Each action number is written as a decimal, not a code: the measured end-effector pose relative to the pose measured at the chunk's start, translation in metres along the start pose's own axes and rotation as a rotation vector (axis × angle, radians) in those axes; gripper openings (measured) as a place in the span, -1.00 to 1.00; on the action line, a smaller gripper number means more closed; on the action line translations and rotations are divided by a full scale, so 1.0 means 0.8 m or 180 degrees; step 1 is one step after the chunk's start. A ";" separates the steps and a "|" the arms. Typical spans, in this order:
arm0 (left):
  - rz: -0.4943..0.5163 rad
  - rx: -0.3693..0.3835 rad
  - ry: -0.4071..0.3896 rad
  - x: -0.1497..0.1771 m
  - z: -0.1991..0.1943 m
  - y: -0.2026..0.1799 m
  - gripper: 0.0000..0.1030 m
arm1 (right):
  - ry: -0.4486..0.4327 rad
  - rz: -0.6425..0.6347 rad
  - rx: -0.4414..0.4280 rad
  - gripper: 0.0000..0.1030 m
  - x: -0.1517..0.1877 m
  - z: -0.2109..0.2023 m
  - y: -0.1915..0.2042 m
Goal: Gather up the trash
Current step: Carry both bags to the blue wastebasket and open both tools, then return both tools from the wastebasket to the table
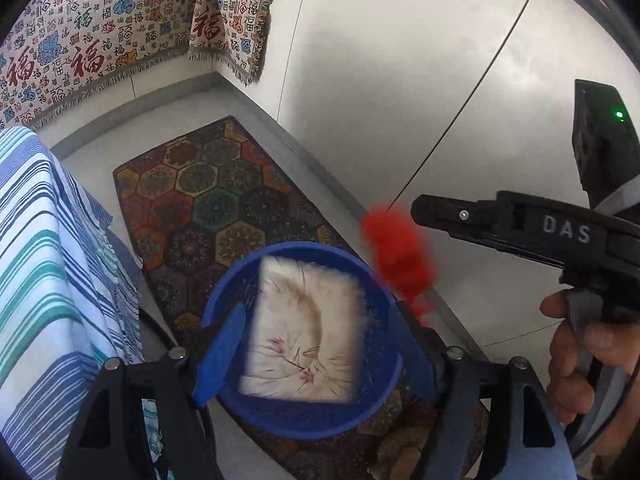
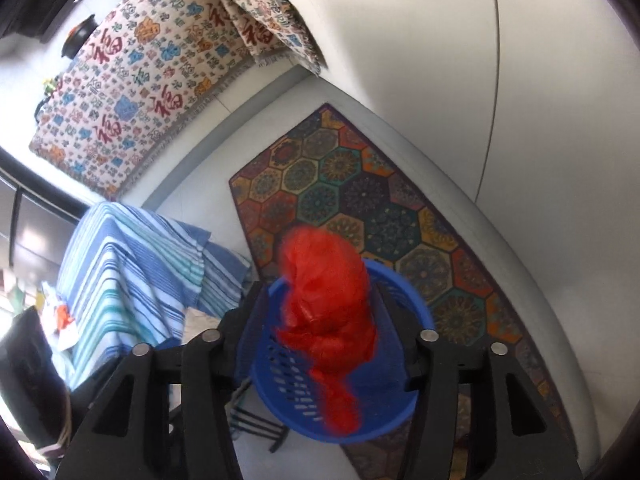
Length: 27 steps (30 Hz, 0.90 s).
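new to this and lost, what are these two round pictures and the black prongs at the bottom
A person holds a squeeze tool with two fingers in each hand, with a wide-angle camera on each: one picture per tool. The left gripper is open over a blue basket on a patterned rug; a pale cat-print paper shows within its rim. The right gripper, held by a hand, is open too; a blurred red crumpled piece hangs above the basket, apparently let go.
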<state>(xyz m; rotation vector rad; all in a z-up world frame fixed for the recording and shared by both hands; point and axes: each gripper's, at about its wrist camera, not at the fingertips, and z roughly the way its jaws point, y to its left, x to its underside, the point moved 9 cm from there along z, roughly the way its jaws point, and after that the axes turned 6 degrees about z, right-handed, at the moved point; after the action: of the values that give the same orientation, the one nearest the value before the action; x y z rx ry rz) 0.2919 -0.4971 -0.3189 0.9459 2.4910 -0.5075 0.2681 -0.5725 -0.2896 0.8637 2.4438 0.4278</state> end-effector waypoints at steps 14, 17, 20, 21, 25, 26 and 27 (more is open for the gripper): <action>0.0442 0.0210 -0.0628 0.012 -0.120 -0.041 0.48 | -0.0646 -0.0590 0.0131 0.54 -0.002 -0.090 0.050; 0.0459 0.0265 -0.0661 0.044 -0.161 -0.048 0.48 | -0.0917 -0.0803 0.0158 0.66 0.006 -0.125 0.077; 0.0462 0.0207 -0.0727 0.081 -0.199 -0.043 0.65 | -0.1130 -0.0954 0.0099 0.77 0.022 -0.156 0.108; 0.0446 0.0193 -0.0752 0.092 -0.211 -0.039 0.65 | -0.1199 -0.1002 0.0074 0.83 0.029 -0.164 0.120; 0.0418 -0.0033 -0.0781 0.141 -0.257 -0.011 0.65 | -0.1353 -0.1266 0.0043 0.88 0.062 -0.177 0.169; 0.0416 -0.0115 -0.0789 0.153 -0.267 -0.001 0.65 | -0.1346 -0.1339 0.0033 0.88 0.075 -0.174 0.183; 0.0398 -0.0193 -0.0798 0.166 -0.279 0.012 0.65 | -0.1328 -0.1399 0.0003 0.88 0.087 -0.171 0.197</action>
<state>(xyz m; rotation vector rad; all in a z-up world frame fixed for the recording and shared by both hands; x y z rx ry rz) 0.1509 -0.3141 -0.2002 0.9450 2.1966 -0.4758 0.2224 -0.4260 -0.1321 0.3474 2.1528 0.0726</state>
